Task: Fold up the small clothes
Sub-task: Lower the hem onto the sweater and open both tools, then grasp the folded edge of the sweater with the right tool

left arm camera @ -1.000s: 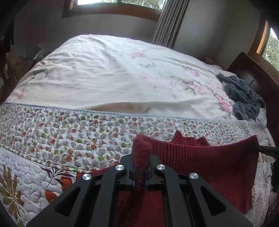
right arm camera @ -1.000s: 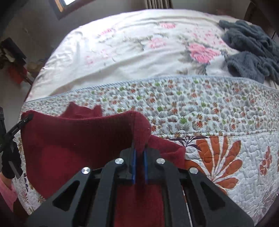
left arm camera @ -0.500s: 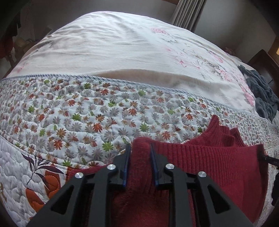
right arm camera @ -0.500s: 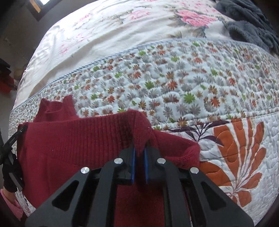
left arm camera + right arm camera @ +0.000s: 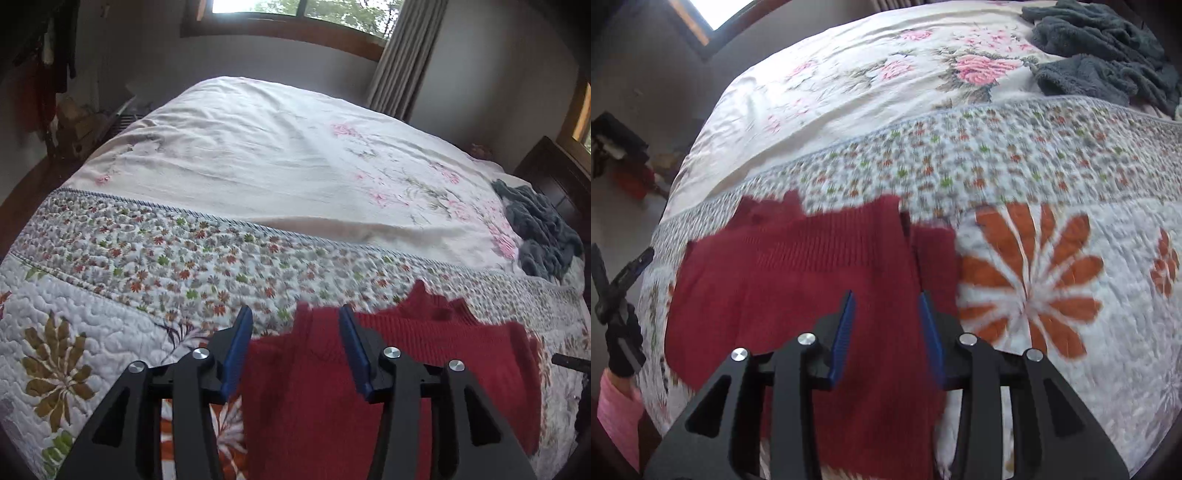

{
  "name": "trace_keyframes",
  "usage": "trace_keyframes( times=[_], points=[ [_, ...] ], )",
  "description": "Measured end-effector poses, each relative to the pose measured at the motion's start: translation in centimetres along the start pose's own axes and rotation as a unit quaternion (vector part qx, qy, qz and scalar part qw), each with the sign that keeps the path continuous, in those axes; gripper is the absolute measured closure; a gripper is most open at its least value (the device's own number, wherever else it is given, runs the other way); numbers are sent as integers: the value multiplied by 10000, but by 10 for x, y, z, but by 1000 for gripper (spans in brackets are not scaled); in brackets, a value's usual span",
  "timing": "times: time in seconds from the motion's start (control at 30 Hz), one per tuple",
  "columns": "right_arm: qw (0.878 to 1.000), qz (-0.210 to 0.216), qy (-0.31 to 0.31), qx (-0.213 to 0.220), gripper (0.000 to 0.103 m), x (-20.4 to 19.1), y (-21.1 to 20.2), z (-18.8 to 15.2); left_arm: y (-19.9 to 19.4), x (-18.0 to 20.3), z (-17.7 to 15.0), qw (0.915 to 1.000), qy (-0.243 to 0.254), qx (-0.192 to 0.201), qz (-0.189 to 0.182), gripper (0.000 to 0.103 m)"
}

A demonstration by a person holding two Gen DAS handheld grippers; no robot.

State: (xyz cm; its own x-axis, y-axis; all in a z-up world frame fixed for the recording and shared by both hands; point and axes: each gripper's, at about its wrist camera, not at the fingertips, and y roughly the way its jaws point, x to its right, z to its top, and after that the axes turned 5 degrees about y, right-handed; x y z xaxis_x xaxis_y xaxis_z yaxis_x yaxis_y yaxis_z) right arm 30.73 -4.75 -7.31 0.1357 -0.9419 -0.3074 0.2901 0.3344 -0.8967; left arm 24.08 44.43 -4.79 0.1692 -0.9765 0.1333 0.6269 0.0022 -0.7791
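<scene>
Red ribbed knit sweater (image 5: pixel 424 369) lies flat on the quilted floral bedspread (image 5: pixel 129 288); the left gripper (image 5: pixel 295 347) hangs above it, fingers spread, empty. From the right wrist, the right gripper (image 5: pixel 886 332) is also spread wide above the sweater (image 5: pixel 812 277), near a fluffy grey garment (image 5: pixel 1100 55).

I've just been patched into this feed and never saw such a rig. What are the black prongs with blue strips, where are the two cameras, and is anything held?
The prongs are handheld two-finger grippers, one per hand, with no robot arm. Each picture comes from a fisheye camera looking forward along one gripper. The left gripper and right gripper both stand open, holding nothing. Beneath them a red knitted garment lies on the flowered quilt of a bed. A grey garment lies further back.
</scene>
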Motion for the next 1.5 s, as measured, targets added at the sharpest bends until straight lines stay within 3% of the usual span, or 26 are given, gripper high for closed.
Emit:
trace_keyframes(
  times=[0.13,0.2,0.3,0.37,0.43,0.47,0.6,0.67,0.87,1.1,1.27,1.4,1.5],
  points=[
    [9996,30,-147,-252,59,8,-8,-59,-25,30,-48,9982,422,-308,-297,48],
    [9992,59,-147,-361,54,15,-9,-88,-31,41,-72,9967,406,-454,-528,46],
    [9986,81,-84,-522,51,22,-3,-113,-28,51,-101,9954,373,-651,-595,45],
    [9975,192,-27,-680,58,24,6,-124,-21,53,-114,9950,366,-787,-500,45],
    [9969,232,-21,-751,86,23,11,-128,-15,52,-118,9943,362,-877,-495,45],
    [9968,166,-38,-781,95,22,12,-128,-11,51,-120,9939,363,-926,-476,45],
    [9981,295,-17,-538,98,21,-13,-122,-6,46,-124,9923,402,-1069,-486,45],
    [9989,150,-125,-425,98,22,-25,-121,-3,42,-126,9910,435,-1160,-502,45],
    [9967,-187,-159,-770,99,38,2,-135,1,39,-137,9899,591,-1192,-495,45],
    [9965,-18,132,-820,95,46,17,-139,0,41,-137,9906,554,-1163,-455,45],
    [9990,120,6,-431,89,32,-11,-112,-10,57,-116,9933,370,-904,-610,45],
    [9997,111,48,-212,66,26,-13,-77,1,80,-97,9936,401,-831,-644,44],
    [9996,92,122,-249,64,27,2,-53,15,93,-87,9933,380,-857,-669,44]
  ],
)
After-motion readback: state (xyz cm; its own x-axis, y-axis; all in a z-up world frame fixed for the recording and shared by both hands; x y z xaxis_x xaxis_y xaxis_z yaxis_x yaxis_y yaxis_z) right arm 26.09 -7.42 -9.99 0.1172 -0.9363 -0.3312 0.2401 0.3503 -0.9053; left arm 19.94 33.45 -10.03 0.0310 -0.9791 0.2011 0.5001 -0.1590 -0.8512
